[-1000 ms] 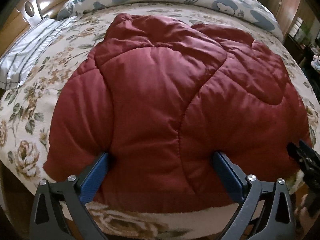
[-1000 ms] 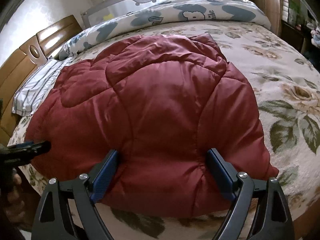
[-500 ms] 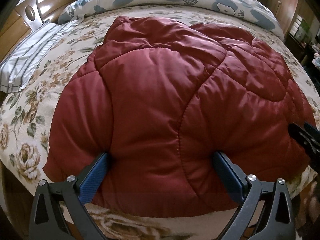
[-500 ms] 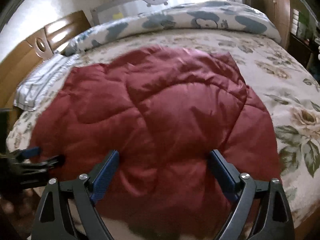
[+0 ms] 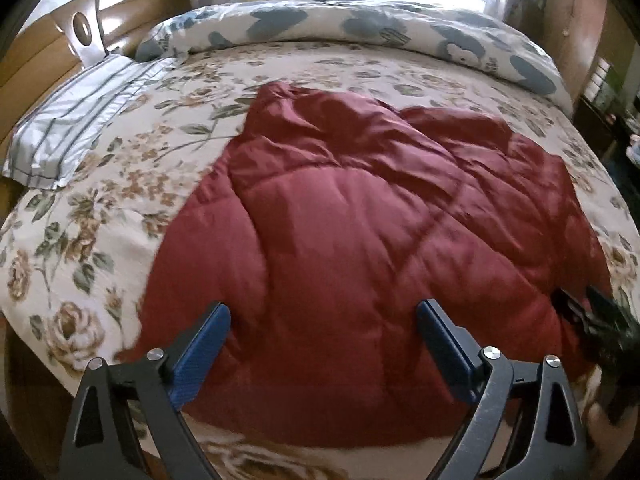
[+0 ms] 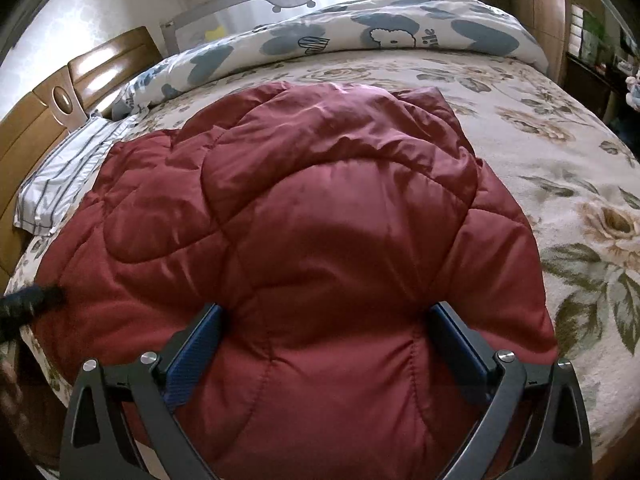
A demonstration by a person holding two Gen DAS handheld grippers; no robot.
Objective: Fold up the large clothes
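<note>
Honestly hard to read the grip from these shots. Big quilted red jacket (image 5: pixel 360 248) spread across the floral bed (image 5: pixel 100 208), near edge hanging close to the bed's front side. Left gripper (image 5: pixel 323 344) with jaws spread wide, blue pads either side of a fat bulge of padding at the hem; can't tell whether actually pinching anything or just resting against it. Same story for the right gripper (image 6: pixel 325 344): jaws wide, puffy fabric (image 6: pixel 320 220) filling the gap and swallowing the inner pad faces. Other gripper only a dark blurry sliver at the frame edge in each view. Jacket's sleeves and front not visible, tucked or folded under somewhere. Striped pillow (image 5: pixel 76 120) far left, blue-patterned duvet (image 6: pixel 360 36) rolled along the back, wooden headboard (image 6: pixel 60 96) cut off by the fisheye rim.
</note>
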